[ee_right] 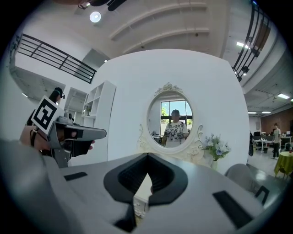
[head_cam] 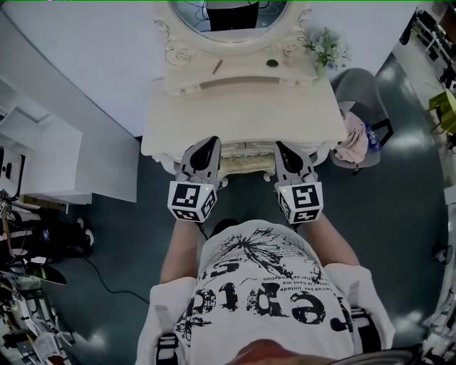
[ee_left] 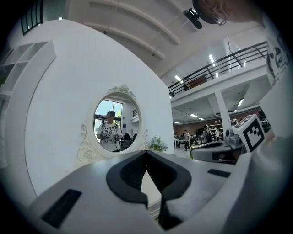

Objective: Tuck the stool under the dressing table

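I see the counter (head_cam: 242,107) straight ahead of me, its back against the wall (head_cam: 92,50). The mirror (head_cam: 229,14) stands at its rear centre, above a raised ledge (head_cam: 192,80). A small item (head_cam: 272,63) and a thin stick (head_cam: 217,67) lie on that ledge, and the flowers (head_cam: 326,48) stand at its right end. The left hand-held gripper (head_cam: 209,142) and the right hand-held gripper (head_cam: 282,147) sit side by side at the counter's front edge. A chair (head_cam: 360,89) stands just right of the counter, with a cloth (head_cam: 351,145) on its near side. A shelf unit (head_cam: 43,153) stands to the left.
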Motion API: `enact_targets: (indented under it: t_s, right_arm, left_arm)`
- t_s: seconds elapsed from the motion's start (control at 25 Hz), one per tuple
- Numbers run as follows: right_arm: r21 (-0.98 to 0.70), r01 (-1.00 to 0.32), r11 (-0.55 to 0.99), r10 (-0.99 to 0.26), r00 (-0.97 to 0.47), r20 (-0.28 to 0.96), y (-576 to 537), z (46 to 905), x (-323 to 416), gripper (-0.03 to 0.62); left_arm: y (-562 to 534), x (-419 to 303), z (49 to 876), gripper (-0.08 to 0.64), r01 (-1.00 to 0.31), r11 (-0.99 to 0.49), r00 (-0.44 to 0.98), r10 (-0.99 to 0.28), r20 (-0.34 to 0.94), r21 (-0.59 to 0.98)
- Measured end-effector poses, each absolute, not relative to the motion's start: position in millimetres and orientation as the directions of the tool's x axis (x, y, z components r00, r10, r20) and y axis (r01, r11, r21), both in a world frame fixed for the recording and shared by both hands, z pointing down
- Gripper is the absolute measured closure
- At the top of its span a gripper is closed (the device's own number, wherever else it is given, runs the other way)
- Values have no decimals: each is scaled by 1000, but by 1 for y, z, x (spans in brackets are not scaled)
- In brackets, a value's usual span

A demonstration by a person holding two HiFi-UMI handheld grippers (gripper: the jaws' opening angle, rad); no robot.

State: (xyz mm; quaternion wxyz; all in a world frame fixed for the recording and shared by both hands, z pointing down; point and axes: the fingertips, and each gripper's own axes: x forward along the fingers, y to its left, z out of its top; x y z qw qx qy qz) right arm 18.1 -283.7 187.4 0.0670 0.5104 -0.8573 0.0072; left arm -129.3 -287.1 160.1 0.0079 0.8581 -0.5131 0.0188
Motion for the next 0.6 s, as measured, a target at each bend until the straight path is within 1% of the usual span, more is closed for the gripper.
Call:
enact_targets:
  t_s: [0.2,0.44,0.6]
  right_arm:
    - [54,-873,484,-872,-477,111,-284,187,15,575]
    - [49,-867,496,-865,-488,121,-284,187,12,575]
    - [26,-859,511,-856,-507,100,-280,186,11,575]
  left_arm:
    - [-282,-127,161,540,-870,-492,491,-870,49,-21]
    - [-278,-120,158,540,-863,-505,504,-862,55,-5]
    - [-276,-113,162,540,-859,-511,509,-857,76,-10]
